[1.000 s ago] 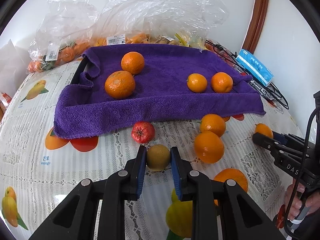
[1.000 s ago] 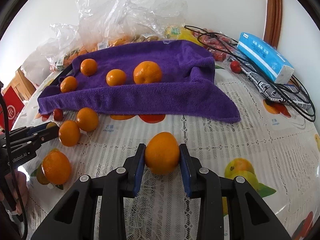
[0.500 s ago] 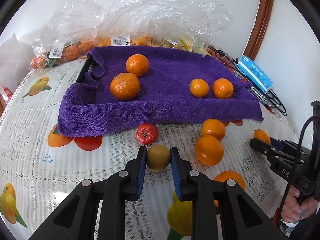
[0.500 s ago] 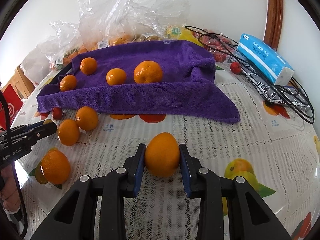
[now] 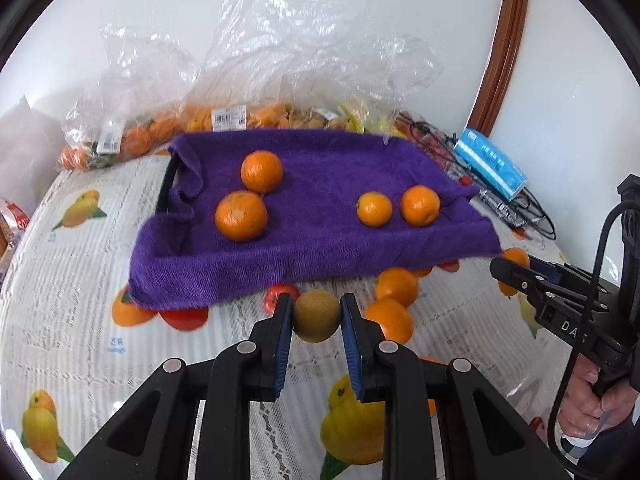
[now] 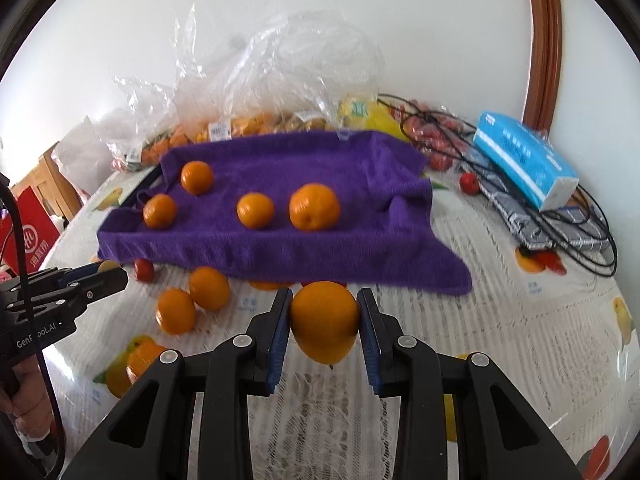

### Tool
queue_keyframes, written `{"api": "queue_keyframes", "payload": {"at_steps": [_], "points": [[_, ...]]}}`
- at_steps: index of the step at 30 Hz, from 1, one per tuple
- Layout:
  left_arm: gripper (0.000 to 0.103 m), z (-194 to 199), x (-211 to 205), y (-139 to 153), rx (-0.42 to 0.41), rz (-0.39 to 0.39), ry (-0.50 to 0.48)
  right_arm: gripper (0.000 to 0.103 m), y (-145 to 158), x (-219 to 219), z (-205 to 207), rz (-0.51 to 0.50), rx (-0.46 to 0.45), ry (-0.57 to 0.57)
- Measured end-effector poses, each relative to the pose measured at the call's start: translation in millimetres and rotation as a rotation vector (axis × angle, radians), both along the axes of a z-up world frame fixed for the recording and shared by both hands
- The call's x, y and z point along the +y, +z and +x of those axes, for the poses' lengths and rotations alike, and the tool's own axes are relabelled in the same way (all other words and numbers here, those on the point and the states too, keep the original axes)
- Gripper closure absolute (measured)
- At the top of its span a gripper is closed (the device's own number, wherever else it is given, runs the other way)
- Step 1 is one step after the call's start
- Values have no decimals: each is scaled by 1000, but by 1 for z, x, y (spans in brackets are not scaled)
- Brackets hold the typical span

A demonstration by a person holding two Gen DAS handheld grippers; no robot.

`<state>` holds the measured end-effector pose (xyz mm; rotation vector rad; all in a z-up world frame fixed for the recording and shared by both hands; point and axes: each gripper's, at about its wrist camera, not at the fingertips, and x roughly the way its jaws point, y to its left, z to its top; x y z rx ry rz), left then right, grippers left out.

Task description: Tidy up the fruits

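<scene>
My left gripper (image 5: pixel 316 318) is shut on a small brown-green fruit (image 5: pixel 317 316), lifted off the tablecloth in front of the purple towel (image 5: pixel 320 240). My right gripper (image 6: pixel 325 322) is shut on a large orange (image 6: pixel 324 322), also raised above the cloth. Several oranges lie on the purple towel (image 6: pixel 360 240) that lines a dark tray. Two loose oranges (image 5: pixel 390 304) and a small red fruit (image 5: pixel 276 294) lie on the table before the towel's front edge. In the right wrist view, the left gripper (image 6: pixel 108 276) shows at the left edge.
Clear plastic bags of fruit (image 5: pixel 256 120) stand behind the towel against the wall. A blue tissue pack (image 6: pixel 524 160), black cables (image 6: pixel 560 236) and small red fruits (image 6: pixel 468 182) lie at the back right. A red box (image 6: pixel 28 236) sits at far left.
Both grippers have risen with their fruits held; the table and towel now sit lower and farther away in both views. Neither grip has changed.
</scene>
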<state>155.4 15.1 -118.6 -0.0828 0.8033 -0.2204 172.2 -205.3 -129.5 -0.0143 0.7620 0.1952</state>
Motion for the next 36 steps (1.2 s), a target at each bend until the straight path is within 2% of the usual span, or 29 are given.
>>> {"api": "queue_keyframes", "payload": {"at_steps": [7,8,9,13,16,20,24,26,28,33,36], "points": [[80,20,15,32,-62,5,52,71,27,14,23,38,-53,-2],[80,25,18,34,-71,4,61,80,30,17,27,40,-60,-8],[80,30,21,36,-80,7,74,85,33,19,33,37,-65,-12],[80,51,36,37,-77,-18,111,86,40,30,51,44,-89,-4],[80,61,41,30,-58,-24,122,86,28,38,62,23,-50,19],[80,63,44,15,-44,-46,129,86,4,36,53,34,-24,59],[80,65,47,7,-16,-71,129,86,-8,25,48,37,13,25],[80,62,46,8,-17,-81,122,86,-1,15,42,28,-5,0],[80,60,44,10,-27,-80,117,82,5,6,36,1,-18,-28],[80,56,40,12,-47,-80,107,79,3,-8,29,34,24,-37],[80,56,39,11,-42,-79,105,70,-3,3,28,27,36,-3]]}}
